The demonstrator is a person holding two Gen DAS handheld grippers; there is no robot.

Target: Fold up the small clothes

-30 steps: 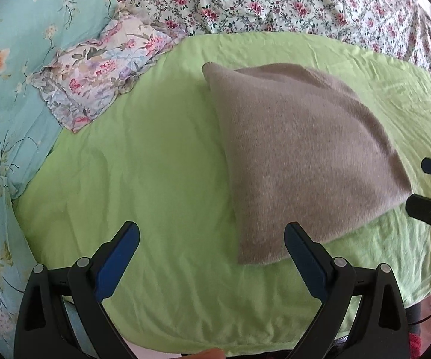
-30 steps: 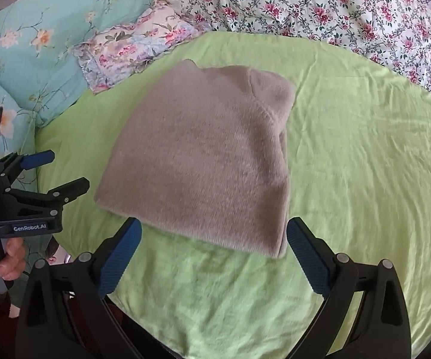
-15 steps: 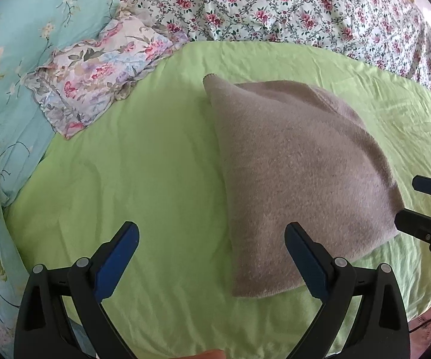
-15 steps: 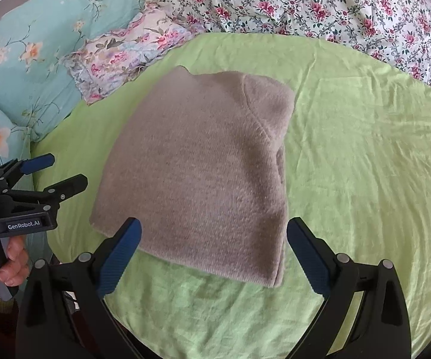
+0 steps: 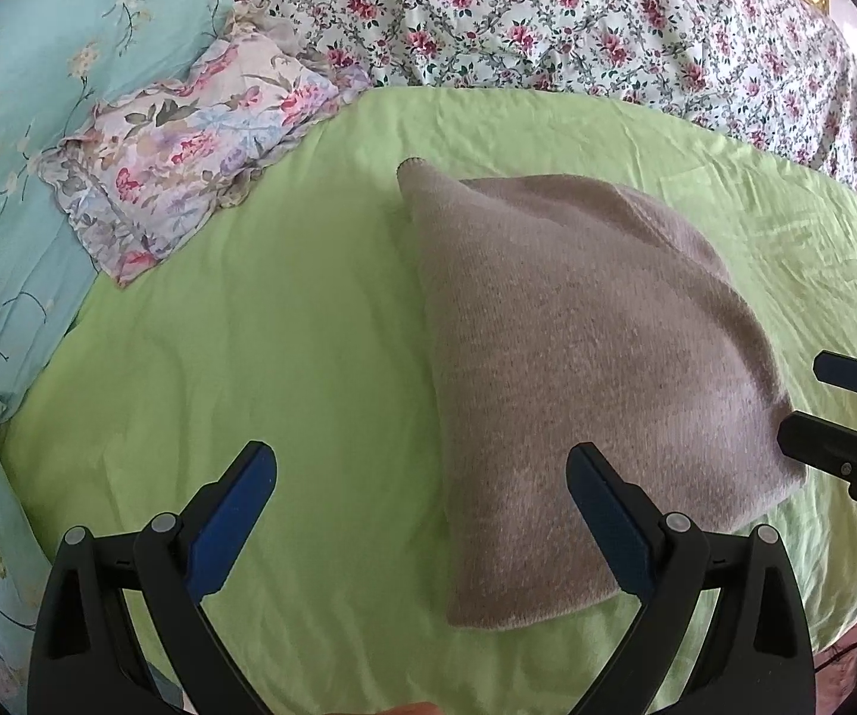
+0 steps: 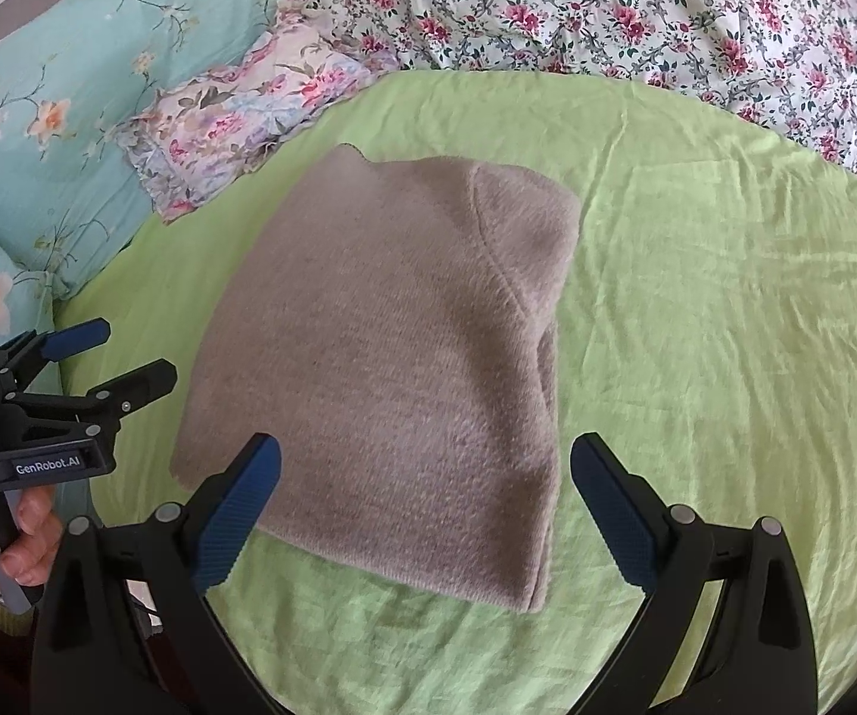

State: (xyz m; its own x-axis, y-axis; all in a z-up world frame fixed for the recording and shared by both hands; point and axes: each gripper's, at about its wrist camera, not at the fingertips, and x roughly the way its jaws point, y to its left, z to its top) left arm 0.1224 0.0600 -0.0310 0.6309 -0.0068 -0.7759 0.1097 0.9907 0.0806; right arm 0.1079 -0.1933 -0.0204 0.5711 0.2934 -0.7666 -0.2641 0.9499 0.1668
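Note:
A folded grey-brown knit garment [image 5: 577, 357] lies flat on the green sheet [image 5: 261, 345]; it also shows in the right wrist view [image 6: 392, 357]. My left gripper [image 5: 422, 512] is open and empty, hovering above the garment's near left corner. My right gripper [image 6: 425, 494] is open and empty, hovering over the garment's near edge. Each gripper shows in the other's view: the right one [image 5: 833, 411] at the garment's right corner, the left one [image 6: 106, 357] just left of the garment.
A turquoise floral pillow [image 6: 59, 119] and a small pale floral pillow [image 6: 249, 113] lie at the back left. A rose-patterned quilt [image 6: 636, 6] runs along the back. The green sheet [image 6: 726, 298] stretches to the right of the garment.
Both grippers have moved forward and down toward the garment, so it looks larger and nearer. Both stay open. The garment has not moved.

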